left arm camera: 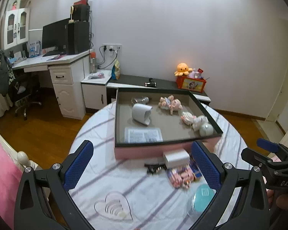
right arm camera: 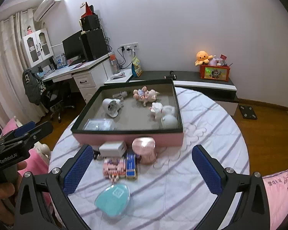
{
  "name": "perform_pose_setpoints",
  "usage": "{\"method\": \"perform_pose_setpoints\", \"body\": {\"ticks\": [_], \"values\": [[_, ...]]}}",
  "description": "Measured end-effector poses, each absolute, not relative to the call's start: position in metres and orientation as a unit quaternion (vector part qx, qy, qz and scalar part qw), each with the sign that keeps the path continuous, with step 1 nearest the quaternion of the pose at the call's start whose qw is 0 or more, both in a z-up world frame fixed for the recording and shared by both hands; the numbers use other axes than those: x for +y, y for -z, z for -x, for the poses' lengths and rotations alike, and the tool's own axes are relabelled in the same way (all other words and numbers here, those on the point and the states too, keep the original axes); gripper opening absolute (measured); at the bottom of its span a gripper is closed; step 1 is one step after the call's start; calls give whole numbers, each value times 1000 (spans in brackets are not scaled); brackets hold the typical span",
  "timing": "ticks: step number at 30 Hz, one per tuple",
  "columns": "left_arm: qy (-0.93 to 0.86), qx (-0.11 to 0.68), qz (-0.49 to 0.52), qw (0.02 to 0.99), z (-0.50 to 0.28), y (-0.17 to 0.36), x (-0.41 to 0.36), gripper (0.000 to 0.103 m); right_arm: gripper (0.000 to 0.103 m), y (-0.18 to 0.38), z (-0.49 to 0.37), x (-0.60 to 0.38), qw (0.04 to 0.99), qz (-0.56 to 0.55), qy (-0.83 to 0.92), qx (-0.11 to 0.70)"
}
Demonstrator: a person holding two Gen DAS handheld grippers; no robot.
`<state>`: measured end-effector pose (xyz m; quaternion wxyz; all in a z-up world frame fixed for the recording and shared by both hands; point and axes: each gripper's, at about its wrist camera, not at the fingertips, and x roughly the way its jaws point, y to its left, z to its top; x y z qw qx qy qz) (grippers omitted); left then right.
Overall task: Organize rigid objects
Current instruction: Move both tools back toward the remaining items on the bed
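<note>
A pink box (left arm camera: pixel 144 149) (right arm camera: pixel 163 140) with a dark rim sits on the round table. It holds a white cup-like object (left arm camera: pixel 142 114) (right arm camera: pixel 112 107), dolls (left arm camera: pixel 170 103) (right arm camera: pixel 145 94), a white ball (left arm camera: pixel 206 129) (right arm camera: pixel 170 121), a paper (left arm camera: pixel 145 135) and a clear item (left arm camera: pixel 140 100). In front of it lie a white charger (left arm camera: pixel 175 159) (right arm camera: pixel 112 149), a pink packet (left arm camera: pixel 180 176) (right arm camera: pixel 114 167), a blue box (right arm camera: pixel 131 164), a pink jar (right arm camera: pixel 145 149), a teal case (left arm camera: pixel 202 197) (right arm camera: pixel 113 197) and a black clip (left arm camera: pixel 153 168). My left gripper (left arm camera: pixel 142 165) and right gripper (right arm camera: pixel 142 169) are open and empty above the table.
The table (left arm camera: pixel 105 172) (right arm camera: pixel 211 126) has a white striped cloth. A low dark cabinet (left arm camera: pixel 163 84) (right arm camera: pixel 201 76) behind carries a red toy box (left arm camera: pixel 192 83) (right arm camera: pixel 215 72). A desk with monitor (left arm camera: pixel 55 36) and chair stands at left. Pink bedding (left arm camera: pixel 2 172) lies at left.
</note>
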<state>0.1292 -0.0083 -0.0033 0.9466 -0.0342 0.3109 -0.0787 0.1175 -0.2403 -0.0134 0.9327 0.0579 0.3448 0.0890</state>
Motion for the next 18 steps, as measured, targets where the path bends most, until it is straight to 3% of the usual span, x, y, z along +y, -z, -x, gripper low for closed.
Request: {"method": "perform_pose_setpoints", "body": {"ticks": [18], "values": [[64,352,44,933,-95,43,0,103,103,53,-89,-217,915,-40,-110,387]]}}
